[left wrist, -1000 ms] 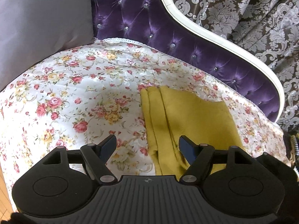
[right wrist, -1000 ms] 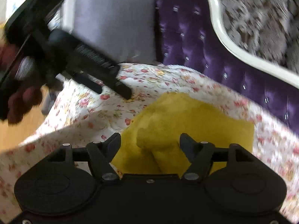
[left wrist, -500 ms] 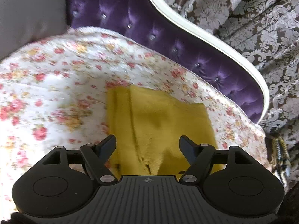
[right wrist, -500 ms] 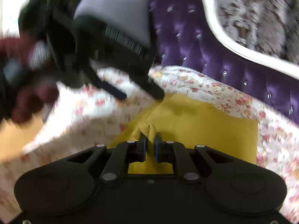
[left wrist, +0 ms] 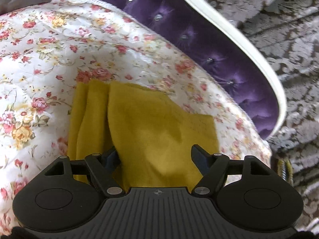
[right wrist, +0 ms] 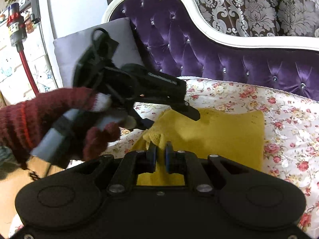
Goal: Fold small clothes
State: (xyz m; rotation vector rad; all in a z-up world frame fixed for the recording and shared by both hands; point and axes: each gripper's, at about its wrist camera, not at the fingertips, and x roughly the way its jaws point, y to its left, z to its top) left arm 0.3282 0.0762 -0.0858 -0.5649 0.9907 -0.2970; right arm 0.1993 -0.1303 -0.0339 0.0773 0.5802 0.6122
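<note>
Pinching a bunched corner of the yellow cloth (right wrist: 219, 131), the right gripper (right wrist: 160, 155) has its pads closed on the fabric, prob. to lift that corner and carry it over for a fold. Rest of cloth lies ahead of the claw, flat on the floral cover (right wrist: 283, 119). Left gripper (left wrist: 157, 155) sits w/ fingers wide apart, cloth edge draped between them and over the left finger (left wrist: 111, 157), gripping nothing; looks ready to take the near edge so both corners travel together. Purple sofa back (right wrist: 199, 45) beyond.
</note>
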